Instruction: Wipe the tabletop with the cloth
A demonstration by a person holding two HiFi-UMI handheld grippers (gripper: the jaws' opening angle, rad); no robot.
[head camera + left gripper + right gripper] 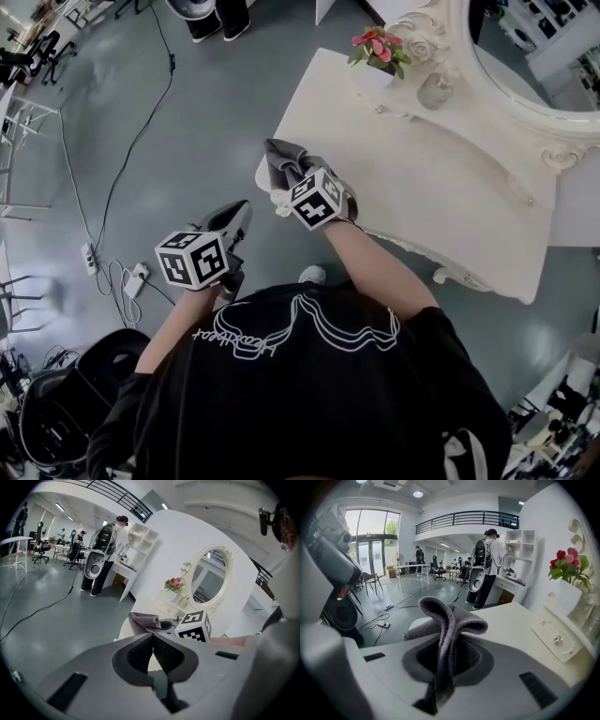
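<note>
Grey cloth, clamped in the right tool, sits at nine o'clock on the desk. Press it flat and sweep toward three o'clock. The left tool has its jaws together, empty.

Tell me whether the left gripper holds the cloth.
No, the left gripper has its jaws shut together on nothing, while the cloth hangs in the right gripper.

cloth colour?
Grey, faintly purple. The cloth shows best in the right gripper view, pinched in the right gripper.
</note>
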